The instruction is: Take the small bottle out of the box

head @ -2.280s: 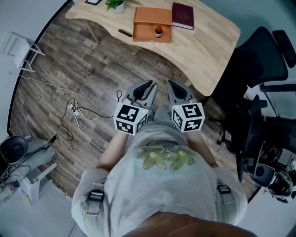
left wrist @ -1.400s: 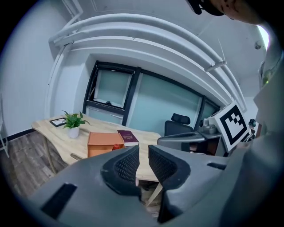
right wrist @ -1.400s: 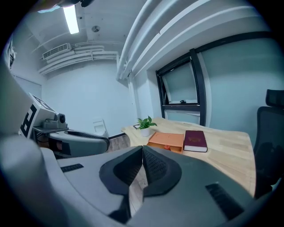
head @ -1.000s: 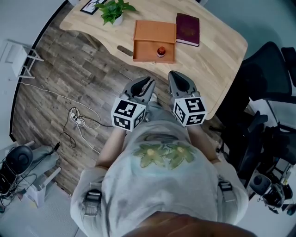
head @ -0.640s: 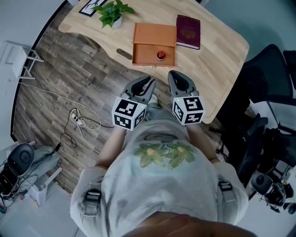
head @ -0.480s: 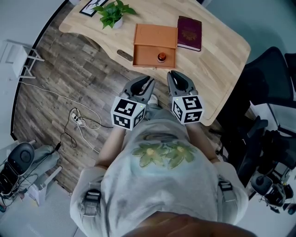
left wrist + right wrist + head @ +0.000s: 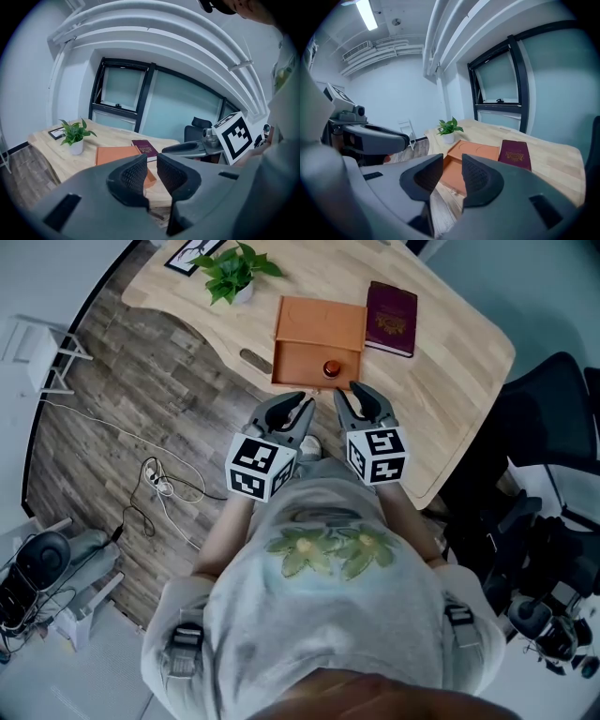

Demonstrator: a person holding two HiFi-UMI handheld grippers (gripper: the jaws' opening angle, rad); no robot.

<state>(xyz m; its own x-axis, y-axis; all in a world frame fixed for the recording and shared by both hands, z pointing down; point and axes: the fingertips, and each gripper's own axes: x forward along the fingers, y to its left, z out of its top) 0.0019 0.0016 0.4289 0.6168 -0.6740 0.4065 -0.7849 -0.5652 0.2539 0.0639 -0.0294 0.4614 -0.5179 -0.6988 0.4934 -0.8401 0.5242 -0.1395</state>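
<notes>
Nearest to me, both tongs sit out in front of my chest at the near edge of the bench (image 7: 450,352), angled a little downward. The left tongs (image 7: 302,403) are parted by only a narrow slit in their own view (image 7: 152,165), with nothing between the pads. The right tongs (image 7: 348,394) have just been opening and stand moderately wide (image 7: 452,167), also empty. Through their gap I see only the orange box and bare wood. Just past the tips lies the box (image 7: 314,322), its flat lid side farther off and its shallow front part facing me. The small bottle (image 7: 331,368) stands upright at the right-hand end of that front part, with its round reddish top turned up toward my head camera, so I take its long axis as vertical. It lies straight ahead of the right tongs and slightly to their left. They are clearly the nearer pair, while the left tongs point at the box's middle. In the right gripper view the bottle does not show, and I judge a jaw covers it. Beyond the box a maroon book (image 7: 392,306) lies just beside it, and a potted plant (image 7: 234,268) stands at the far left.
</notes>
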